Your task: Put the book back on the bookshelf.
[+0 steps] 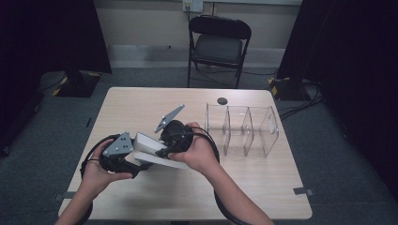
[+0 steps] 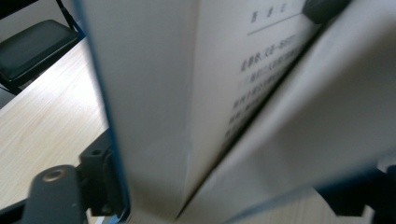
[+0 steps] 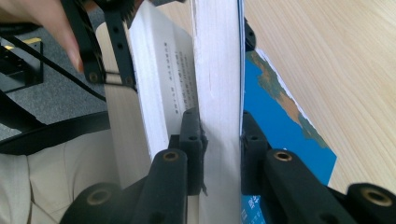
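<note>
- blue-covered white-paged book (image 1: 149, 151): being opened, judged mid-step.
- right gripper (image 3: 219, 140) is clamped on a page block.
- left gripper (image 2: 109, 186): jaws straddle other pages, grip unclear.
- next: part halves gently.

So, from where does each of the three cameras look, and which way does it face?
High view: above the person's side, facing forward and down on the table; forearms, hands, both claws.
Left gripper view: rides the left claw, facing into the open book; one black jaw lower left.
Right gripper view: rides the right claw, jaws clamping a wad of pages.
All share the book.
</note>
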A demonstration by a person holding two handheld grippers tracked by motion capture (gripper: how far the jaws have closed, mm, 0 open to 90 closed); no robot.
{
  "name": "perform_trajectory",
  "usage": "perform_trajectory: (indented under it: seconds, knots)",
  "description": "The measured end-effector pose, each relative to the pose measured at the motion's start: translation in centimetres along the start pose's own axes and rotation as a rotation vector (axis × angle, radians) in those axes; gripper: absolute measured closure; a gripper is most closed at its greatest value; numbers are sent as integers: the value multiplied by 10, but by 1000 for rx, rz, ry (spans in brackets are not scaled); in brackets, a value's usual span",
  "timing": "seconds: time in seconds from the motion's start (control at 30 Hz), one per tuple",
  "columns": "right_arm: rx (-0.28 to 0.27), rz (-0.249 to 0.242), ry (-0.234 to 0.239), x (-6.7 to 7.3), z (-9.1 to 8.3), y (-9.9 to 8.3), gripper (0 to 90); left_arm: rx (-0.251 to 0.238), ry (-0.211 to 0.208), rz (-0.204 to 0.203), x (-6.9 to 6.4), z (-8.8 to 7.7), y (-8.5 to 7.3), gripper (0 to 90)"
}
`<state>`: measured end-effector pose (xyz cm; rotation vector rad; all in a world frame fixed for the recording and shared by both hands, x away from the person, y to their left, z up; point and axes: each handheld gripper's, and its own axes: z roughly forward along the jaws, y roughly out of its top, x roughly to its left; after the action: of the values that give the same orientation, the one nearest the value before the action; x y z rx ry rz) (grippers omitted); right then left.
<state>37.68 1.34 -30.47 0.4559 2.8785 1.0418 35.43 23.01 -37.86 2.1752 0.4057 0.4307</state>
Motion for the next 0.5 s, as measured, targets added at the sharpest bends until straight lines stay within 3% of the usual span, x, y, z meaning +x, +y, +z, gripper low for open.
perform_trajectory:
  seconds: [0.03, 0.1, 0.17, 0.3, 0.43, 0.5]
  knots:
    - [0, 0, 0, 0, 0, 0, 765, -3, -12, -3, 0, 3, 0, 165]
    - [16, -3, 6, 2, 1, 1, 765, -18, -49, 6, 0, 3, -2, 249]
    - [23, -11, 9, 2, 0, 1, 765, -15, -61, 8, 1, 2, -3, 280]
    - [30, -32, 18, 6, -6, 6, 762, -38, -108, -24, 1, -4, -2, 364]
    - [32, -30, 27, 4, -8, 8, 753, -36, -127, -40, 4, -7, -1, 396]
    - [5, -38, 25, 1, -8, 9, 740, -47, -130, -53, 5, -7, -2, 422]
